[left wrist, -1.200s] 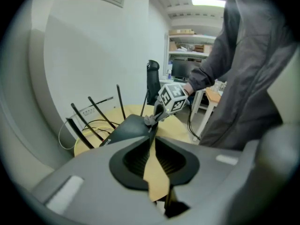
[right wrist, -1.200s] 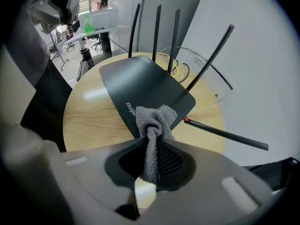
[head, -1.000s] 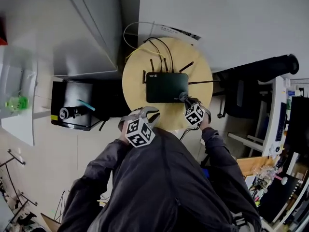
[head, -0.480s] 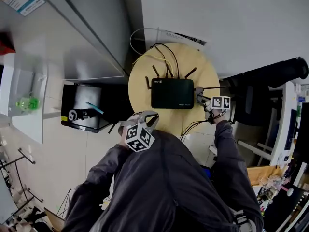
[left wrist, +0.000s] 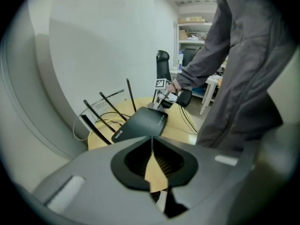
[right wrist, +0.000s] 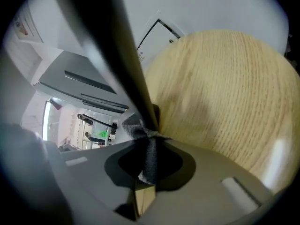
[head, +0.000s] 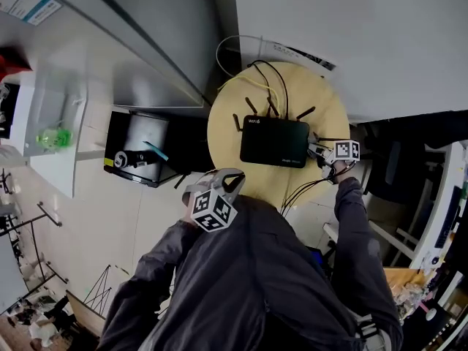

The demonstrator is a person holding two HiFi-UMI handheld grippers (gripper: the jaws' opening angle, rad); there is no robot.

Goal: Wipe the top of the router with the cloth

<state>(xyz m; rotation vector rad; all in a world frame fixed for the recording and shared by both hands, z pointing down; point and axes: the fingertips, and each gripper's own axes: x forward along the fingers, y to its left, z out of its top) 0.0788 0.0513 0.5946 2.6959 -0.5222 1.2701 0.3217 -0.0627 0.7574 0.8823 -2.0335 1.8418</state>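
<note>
The black router (head: 274, 140) lies flat on a round wooden table (head: 227, 134), several thin antennas sticking out toward the wall. My right gripper (head: 319, 152) is at the router's right edge, shut on a small grey cloth (right wrist: 147, 150). In the right gripper view a black antenna (right wrist: 123, 64) crosses just ahead of the cloth, over the table top (right wrist: 225, 93). My left gripper (head: 231, 177) hovers at the table's near edge, short of the router (left wrist: 142, 122), jaws shut with nothing between them. The left gripper view also shows the right gripper (left wrist: 163, 99) at the router's far end.
Black and yellow cables (head: 256, 75) loop from the router's back toward the wall. A dark box with a tool on it (head: 139, 159) sits on the floor left of the table. A black chair (head: 395, 170) and white shelving (head: 439, 218) stand to the right.
My right gripper has slid with the cloth from the router's near right corner out to its right edge. The left gripper has stayed at the table's near edge.
</note>
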